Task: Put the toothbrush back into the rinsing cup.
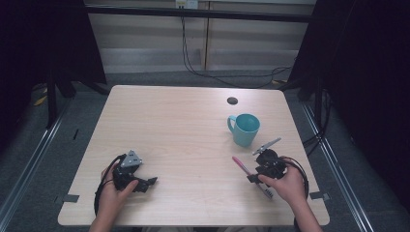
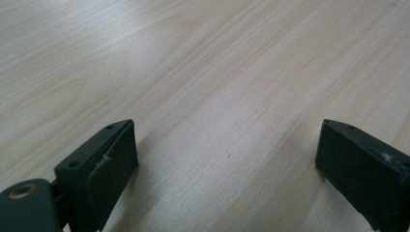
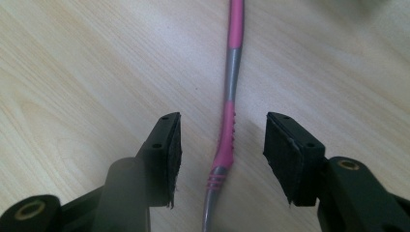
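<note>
We are working at a table (image 1: pixel 183 125) with a teal mug (image 1: pixel 245 129) sitting at two o'clock. Our left gripper (image 2: pixel 227 159) is resting at seven o'clock, jaws spread wide over bare wood. Our right gripper (image 3: pixel 222 145) is straddling, jaws spread, a pink toothbrush (image 3: pixel 230 96) lying at five o'clock.

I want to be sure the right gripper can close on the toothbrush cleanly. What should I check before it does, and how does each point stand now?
1. Right gripper open: ok, jaws stand apart.
2. Toothbrush between the jaws: ok, its pink grip section lies in the gap, touching neither pad.
3. Handle centred in the gap: ok, roughly midway, curving slightly.
4. Toothbrush flat on the table: ok, nothing under or across it.
5. Teal mug clear of the grip: ok, it stands apart, beyond the gripper.
6. Left gripper out of the way: ok, open over bare wood at the table's other side.
</note>
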A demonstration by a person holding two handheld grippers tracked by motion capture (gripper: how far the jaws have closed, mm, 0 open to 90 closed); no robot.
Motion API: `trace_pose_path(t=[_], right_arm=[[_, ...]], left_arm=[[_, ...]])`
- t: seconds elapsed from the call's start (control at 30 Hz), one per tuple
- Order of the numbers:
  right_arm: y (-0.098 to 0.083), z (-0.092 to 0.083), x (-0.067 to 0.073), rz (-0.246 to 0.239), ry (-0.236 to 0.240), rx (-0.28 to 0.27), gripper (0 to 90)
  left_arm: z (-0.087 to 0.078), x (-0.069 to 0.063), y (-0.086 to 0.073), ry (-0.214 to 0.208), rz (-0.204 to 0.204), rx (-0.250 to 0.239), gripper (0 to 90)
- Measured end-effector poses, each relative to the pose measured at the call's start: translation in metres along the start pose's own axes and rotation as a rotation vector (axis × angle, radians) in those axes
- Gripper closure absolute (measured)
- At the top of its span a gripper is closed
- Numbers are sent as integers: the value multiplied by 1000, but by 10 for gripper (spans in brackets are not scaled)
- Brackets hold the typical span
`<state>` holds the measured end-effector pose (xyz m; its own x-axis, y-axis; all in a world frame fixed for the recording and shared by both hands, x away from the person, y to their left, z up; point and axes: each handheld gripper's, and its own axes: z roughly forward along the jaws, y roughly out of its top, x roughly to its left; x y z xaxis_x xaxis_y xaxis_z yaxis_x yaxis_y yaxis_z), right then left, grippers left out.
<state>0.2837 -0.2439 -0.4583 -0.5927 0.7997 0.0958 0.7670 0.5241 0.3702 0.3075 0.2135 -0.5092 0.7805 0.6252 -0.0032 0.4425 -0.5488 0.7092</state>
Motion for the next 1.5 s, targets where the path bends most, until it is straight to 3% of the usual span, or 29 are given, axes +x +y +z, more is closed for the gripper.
trace_pose_path(t=[0.53,0.7,0.83,1.07,1.2,1.3,1.5], right_arm=[[2,10,2,-37,-36,72,612],[4,14,3,-52,-50,108,710],[4,14,2,-42,-57,106,810],[5,14,0,-58,-47,108,816],[7,8,-3,-46,-22,77,817],[10,6,-2,-73,-38,84,817],[15,1,1,-88,-22,64,819]], left_arm=[[0,0,0,0,-1,-1,74],[0,0,0,0,0,0,74],[0,0,0,-5,0,0,74],[1,1,0,-6,-10,1,60],[1,1,0,-7,-14,4,47],[1,0,0,-9,-12,7,34],[2,0,1,-20,-2,16,6]])
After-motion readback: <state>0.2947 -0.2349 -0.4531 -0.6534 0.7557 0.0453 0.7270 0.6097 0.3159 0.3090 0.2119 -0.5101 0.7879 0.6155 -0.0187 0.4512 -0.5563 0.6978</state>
